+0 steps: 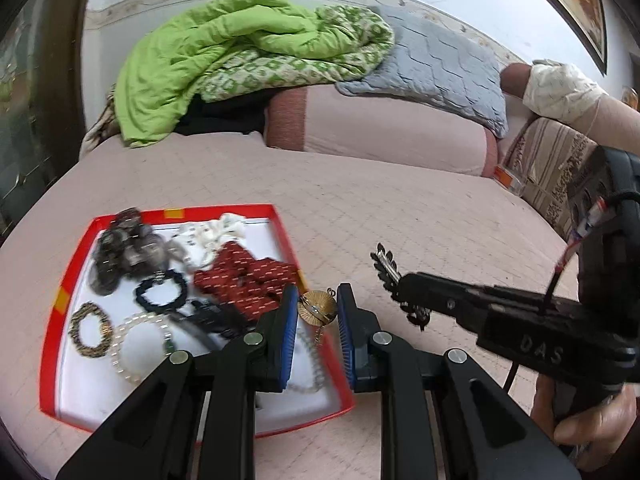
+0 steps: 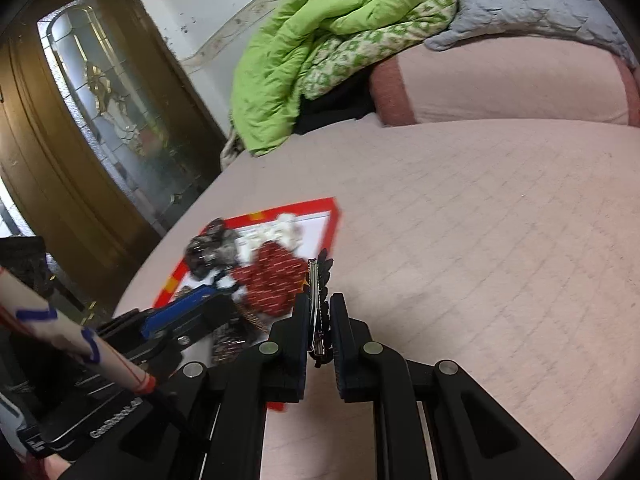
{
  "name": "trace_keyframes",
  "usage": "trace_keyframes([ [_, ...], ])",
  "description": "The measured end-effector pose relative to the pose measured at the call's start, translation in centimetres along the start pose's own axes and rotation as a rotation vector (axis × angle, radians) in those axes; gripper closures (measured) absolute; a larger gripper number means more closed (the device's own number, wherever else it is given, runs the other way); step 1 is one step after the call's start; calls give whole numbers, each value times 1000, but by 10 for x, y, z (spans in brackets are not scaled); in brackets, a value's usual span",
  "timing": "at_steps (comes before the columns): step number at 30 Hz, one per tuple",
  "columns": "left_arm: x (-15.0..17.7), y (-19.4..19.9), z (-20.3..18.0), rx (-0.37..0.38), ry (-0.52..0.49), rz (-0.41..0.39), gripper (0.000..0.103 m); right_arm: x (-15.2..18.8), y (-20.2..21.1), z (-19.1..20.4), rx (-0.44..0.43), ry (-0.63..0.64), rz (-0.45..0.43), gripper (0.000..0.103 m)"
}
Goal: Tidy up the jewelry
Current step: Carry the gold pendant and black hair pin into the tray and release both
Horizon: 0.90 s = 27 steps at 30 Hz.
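A red-rimmed white tray (image 1: 72, 280) lies on the pink bed and holds several bracelets, a red scrunchie (image 1: 244, 276), a dark scrunchie (image 1: 124, 248) and white pieces. My left gripper (image 1: 318, 304) is shut on a round gold pendant (image 1: 317, 307) with a chain hanging down, just above the tray's right edge. My right gripper (image 2: 319, 320) is shut on a black leaf-shaped hair clip (image 2: 319, 280). In the left wrist view the clip (image 1: 386, 266) sticks out of the right gripper, right of the tray. The tray also shows in the right wrist view (image 2: 320, 206).
A green quilt (image 1: 224, 52), a grey pillow (image 1: 436, 64) and a pink bolster (image 1: 380, 128) lie at the head of the bed. A gloved hand (image 1: 560, 88) rests at the far right. A wooden glass door (image 2: 100, 120) stands left.
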State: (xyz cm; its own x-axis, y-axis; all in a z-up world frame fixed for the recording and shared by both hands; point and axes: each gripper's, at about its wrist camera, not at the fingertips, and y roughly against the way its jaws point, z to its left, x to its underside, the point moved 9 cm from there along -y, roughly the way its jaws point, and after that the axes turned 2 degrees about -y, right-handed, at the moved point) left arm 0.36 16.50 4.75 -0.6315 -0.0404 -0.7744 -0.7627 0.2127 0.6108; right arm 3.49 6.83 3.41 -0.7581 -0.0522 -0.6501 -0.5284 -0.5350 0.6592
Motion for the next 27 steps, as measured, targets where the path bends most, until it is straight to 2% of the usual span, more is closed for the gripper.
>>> trace_keyframes([
  [6,4,17,28,-16,43,-18,84,11,-1,33,-30,24,4,91],
  [11,4,30,53,-30,85,-43,84,20,-5,45,-35,13,21,91],
  [18,11,48,103,-65,169,-67,84,30,-11,71,-43,32,50,91],
  [27,40,48,156,-108,258,-17,84,46,-35,117,-72,104,107,91],
])
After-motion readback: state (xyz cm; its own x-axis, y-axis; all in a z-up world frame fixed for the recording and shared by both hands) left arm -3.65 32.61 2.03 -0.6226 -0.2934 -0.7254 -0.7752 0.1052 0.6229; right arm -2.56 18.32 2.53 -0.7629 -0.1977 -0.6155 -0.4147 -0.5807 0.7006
